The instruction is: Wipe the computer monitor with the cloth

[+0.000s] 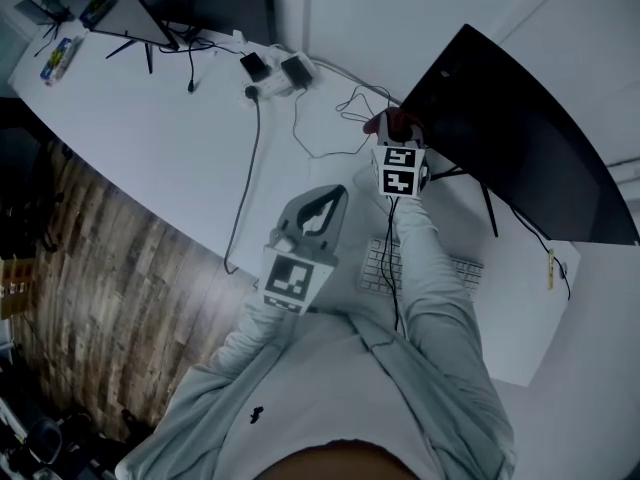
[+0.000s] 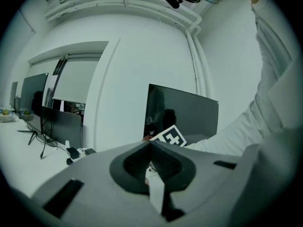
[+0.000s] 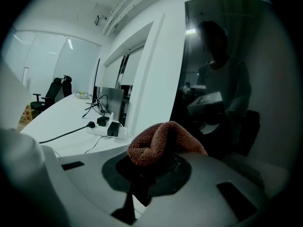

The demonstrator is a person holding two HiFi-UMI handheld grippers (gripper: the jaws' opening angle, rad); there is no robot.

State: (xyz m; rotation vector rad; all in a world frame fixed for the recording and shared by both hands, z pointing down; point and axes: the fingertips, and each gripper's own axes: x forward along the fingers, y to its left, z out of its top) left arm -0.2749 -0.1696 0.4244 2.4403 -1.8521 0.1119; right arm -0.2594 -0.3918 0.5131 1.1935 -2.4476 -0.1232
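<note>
Our right gripper [image 3: 157, 163] has its jaws clamped on the reddish-brown cloth [image 3: 158, 143], closed only as far as the bunched fabric allows. The cloth bulges up and forward out of the jaw tips. The jaws of our left gripper [image 2: 150, 148] meet at the tips with nothing between them. It touches nothing and hangs in the air above the white desk [image 1: 150, 133], close in front of our chest.

We count two grippers, one cloth and one keyboard [image 1: 468, 270], which lies on the desk in front of the nearer screen. The head view shows two monitors. The computer monitor [image 1: 520, 153] we face is dark and wide on a thin-legged stand, and a second monitor [image 1: 130, 8] stands far along the desk. Between them sits a white power strip [image 1: 268, 86] with two dark adapters [image 1: 296, 70] on it, and cables [image 1: 245, 188] trail over the desk.

The cloth sits at the very front of the right gripper, up against the left end of the computer monitor's screen, near its lower edge. We cannot tell whether fabric meets glass. The left gripper is well apart from both, nearer to us and to the left.
</note>
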